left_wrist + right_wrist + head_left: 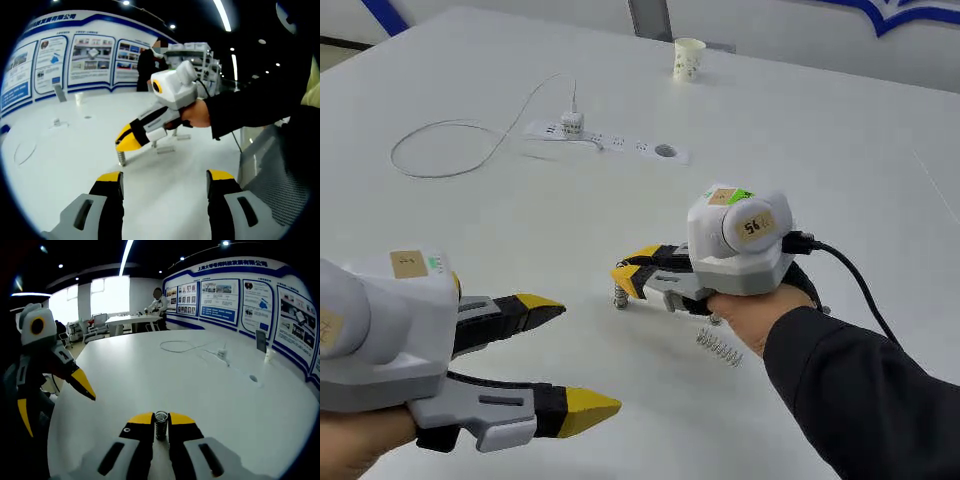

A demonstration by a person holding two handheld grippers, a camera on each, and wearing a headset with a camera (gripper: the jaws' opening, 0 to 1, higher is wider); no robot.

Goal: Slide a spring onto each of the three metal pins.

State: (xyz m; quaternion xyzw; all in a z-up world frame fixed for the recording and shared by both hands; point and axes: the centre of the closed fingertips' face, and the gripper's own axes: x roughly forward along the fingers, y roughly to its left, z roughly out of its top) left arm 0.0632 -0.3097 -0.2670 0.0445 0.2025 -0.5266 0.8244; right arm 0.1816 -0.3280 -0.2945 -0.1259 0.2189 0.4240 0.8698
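The right gripper (623, 278) pinches an upright spring (620, 297) between its jaws, with the spring's lower end on the tabletop (520, 220) toward the near edge. It is likely held vertical to run straight down a pin. The left gripper (588, 355) hovers nearby with its jaws spread and empty, probably as a spare. A second spring (720, 347) lies loose just behind the right gripper.

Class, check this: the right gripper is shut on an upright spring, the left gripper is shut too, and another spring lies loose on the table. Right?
No: the left gripper is open, jaws apart, as the left gripper view shows. The right gripper is shut on the upright spring; another spring lies loose on the table.
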